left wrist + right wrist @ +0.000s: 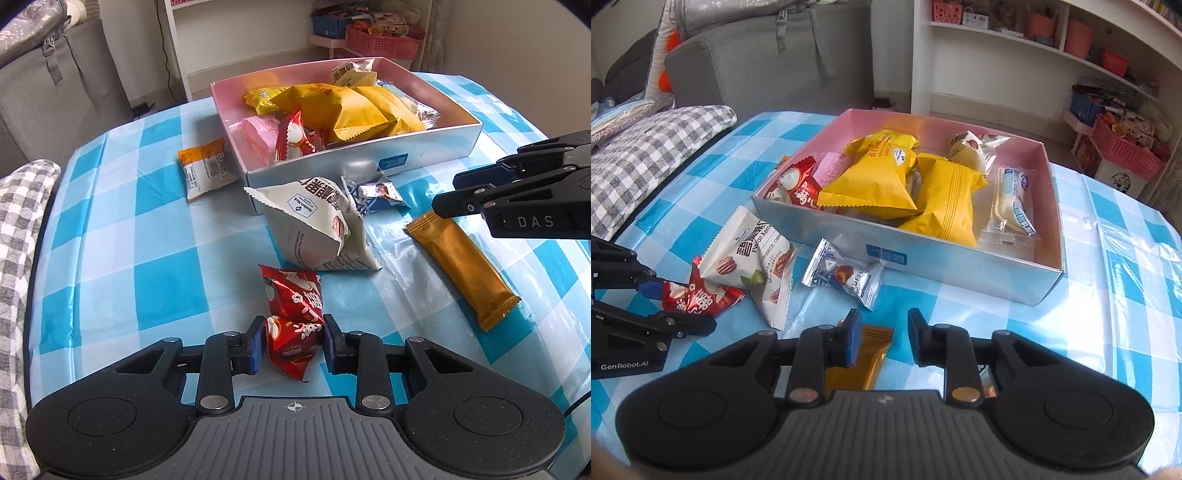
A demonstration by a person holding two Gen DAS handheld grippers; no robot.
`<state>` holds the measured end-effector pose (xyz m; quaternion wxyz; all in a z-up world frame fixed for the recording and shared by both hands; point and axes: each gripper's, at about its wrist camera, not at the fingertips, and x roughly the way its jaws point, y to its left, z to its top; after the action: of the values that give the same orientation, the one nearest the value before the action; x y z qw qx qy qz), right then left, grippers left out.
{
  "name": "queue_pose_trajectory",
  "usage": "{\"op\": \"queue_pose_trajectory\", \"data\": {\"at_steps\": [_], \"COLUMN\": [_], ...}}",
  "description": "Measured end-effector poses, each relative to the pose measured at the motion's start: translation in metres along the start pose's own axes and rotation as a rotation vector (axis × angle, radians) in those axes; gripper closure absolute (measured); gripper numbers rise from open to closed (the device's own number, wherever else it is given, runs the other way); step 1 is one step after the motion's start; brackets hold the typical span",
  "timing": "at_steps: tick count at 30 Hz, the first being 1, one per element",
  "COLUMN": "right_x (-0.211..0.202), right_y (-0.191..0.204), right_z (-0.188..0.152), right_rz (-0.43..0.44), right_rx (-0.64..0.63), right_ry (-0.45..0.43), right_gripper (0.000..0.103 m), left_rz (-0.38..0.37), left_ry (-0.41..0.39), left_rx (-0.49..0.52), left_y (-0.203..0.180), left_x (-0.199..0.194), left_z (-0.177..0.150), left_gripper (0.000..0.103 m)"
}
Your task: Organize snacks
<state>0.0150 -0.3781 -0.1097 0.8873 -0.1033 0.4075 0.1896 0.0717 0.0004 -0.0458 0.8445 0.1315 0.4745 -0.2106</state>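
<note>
My left gripper is shut on a red snack packet lying on the blue checked tablecloth; both blue pads press its sides. The right wrist view shows that gripper and the red packet at the left. My right gripper stands open over the near end of a gold bar, with tablecloth showing between the bar and its right finger. In the left wrist view the right gripper hovers at the far end of the gold bar. The pink-lined box holds several yellow, red and white packets.
In front of the box lie a white pecan packet and a small silver-blue truffle packet. An orange-white packet lies left of the box. A grey checked cushion borders the table's left edge.
</note>
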Motion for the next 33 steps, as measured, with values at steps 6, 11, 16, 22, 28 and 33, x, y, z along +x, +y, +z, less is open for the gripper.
{"op": "queue_pose_trajectory", "data": {"at_steps": [6,11,16,22,28,33], "right_x": [0.002,0.008,0.004,-0.016,-0.038,-0.04], "right_y": [0.021,0.048,0.052,0.033,0.007,-0.022], "right_z": [-0.009,-0.025,-0.025,-0.009,0.02,0.039], "right_rz": [0.004,-0.046,-0.03,0.022,-0.014,-0.052], "right_rx": [-0.066,-0.235,-0.267,-0.145,-0.053,0.067], "right_ry": [0.094,0.134,0.123,0.073,-0.031,-0.096], "right_gripper": [0.051,0.064,0.075,0.075,0.075,0.075], "left_rz": [0.006,0.011,0.008,0.0,-0.008,-0.021], "left_ry": [0.007,0.011,-0.009,-0.072,-0.139,-0.17], "left_rx": [0.007,-0.006,-0.026,-0.084,-0.152,-0.199], "left_y": [-0.002,0.0,0.005,0.017,0.026,0.028], "left_x": [-0.001,-0.002,-0.012,-0.034,-0.049,-0.05], "left_z": [0.0,-0.001,0.001,0.011,0.034,0.053], "left_gripper": [0.074,0.074,0.074,0.075,0.075,0.076]}}
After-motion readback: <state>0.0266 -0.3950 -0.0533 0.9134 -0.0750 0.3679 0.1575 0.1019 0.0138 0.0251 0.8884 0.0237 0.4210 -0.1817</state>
